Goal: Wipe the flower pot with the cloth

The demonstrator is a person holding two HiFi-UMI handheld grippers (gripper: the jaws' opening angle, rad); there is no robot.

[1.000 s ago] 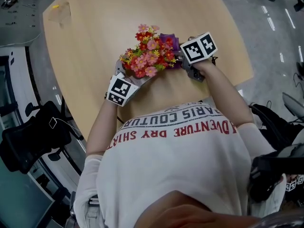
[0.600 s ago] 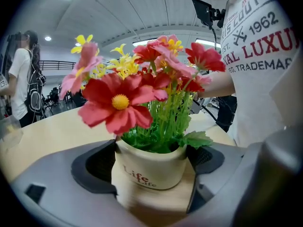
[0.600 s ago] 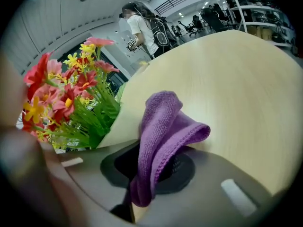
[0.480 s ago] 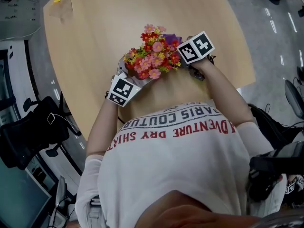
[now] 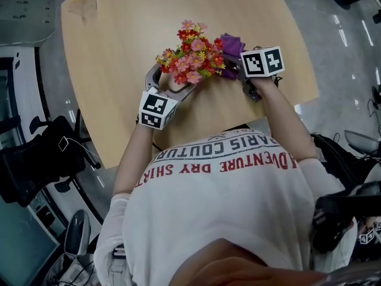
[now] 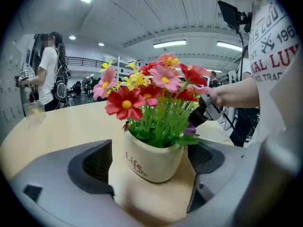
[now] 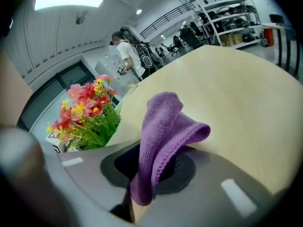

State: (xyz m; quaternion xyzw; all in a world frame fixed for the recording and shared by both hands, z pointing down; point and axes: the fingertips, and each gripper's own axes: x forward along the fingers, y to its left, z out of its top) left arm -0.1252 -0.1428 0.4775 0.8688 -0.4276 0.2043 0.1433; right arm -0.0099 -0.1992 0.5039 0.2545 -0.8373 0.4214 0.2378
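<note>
While the pot [image 6: 152, 159] stood upright near the middle of the table [image 5: 113, 46], the left gripper [image 5: 171, 83] sat around it from 7 o'clock. Its jaws were wide apart with one pad on each side. A gap showed at the left pad; contact at the right pad was unclear. Flowers [image 5: 191, 58] filled the pot. The right gripper [image 7: 150, 169] was at 3 o'clock of the flowers, jaws closed on a purple cloth [image 7: 165, 126]. The cloth stuck up folded between the jaws, just beside the blooms. Whether it touched the pot couldn't be made out.
</note>
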